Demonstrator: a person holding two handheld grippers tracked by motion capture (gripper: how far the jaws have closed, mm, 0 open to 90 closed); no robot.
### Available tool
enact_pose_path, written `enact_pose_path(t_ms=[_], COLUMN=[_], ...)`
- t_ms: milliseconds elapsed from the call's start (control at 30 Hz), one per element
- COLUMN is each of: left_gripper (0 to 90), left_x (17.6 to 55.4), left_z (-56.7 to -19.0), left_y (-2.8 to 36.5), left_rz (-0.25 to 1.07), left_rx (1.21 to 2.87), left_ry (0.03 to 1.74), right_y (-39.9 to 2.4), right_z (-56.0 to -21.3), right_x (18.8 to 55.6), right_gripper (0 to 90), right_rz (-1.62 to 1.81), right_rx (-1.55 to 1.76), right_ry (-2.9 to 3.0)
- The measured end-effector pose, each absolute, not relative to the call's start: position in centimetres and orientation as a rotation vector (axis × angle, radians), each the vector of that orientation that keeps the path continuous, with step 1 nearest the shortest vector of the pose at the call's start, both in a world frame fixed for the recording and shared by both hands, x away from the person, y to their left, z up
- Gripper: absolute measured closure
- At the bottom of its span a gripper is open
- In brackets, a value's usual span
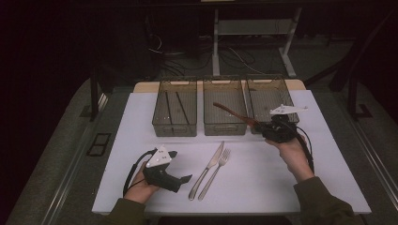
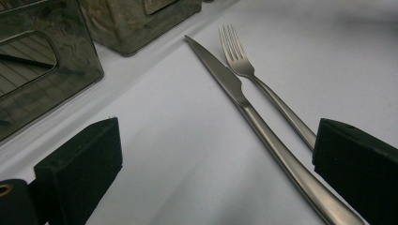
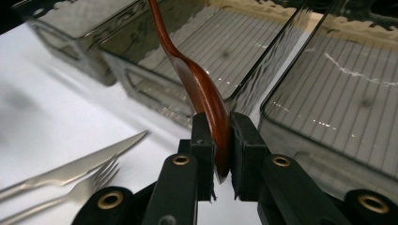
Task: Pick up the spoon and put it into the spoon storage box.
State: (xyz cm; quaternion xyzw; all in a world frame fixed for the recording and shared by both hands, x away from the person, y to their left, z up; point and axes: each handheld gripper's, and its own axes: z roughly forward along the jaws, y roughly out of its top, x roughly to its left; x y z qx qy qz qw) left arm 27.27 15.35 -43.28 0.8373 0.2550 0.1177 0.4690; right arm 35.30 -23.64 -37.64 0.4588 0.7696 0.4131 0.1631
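clearly the right gripper (image 3: 220, 154) was pinching a wooden spoon (image 3: 206, 89) by its bowl, the two pads pressed against the bowl's faces, with the handle slanting up and away over the middle bin (image 1: 224, 110). in the high view the spoon (image 1: 232, 111) hung in the air above the middle bin and the right bin (image 1: 266, 93), its handle end pointing toward the left of the table. the left gripper (image 1: 180, 180) rested low on the white table (image 1: 141, 140) with its jaws spread wide and nothing between them, a knife (image 2: 248, 108) and a fork (image 2: 244, 65) lying side by side just ahead of it.

the spoon looked light and stiff, with a smooth lacquered sheen that could let it slide or swivel between the pads. gripped at the bowl, the long handle acted as a lever, so a quick turn might have made it pivot. a hold nearer the neck, where bowl meets handle, would probably have sat steadier. the left bin (image 1: 174, 110) already held dark slender sticks, possibly chopsticks.
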Motion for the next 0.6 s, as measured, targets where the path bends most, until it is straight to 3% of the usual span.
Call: enact_pose_path(t_ms=[600], left_gripper=[1.3], left_x=[27.1], left_z=[-43.2], left_y=[15.2], left_rz=[0.288], left_rx=[2.048], left_ry=[0.617], right_y=[-20.8], right_z=[-37.2], right_x=[40.2], right_gripper=[81.0], right_rz=[1.111], right_rx=[1.441], right_ry=[2.126])
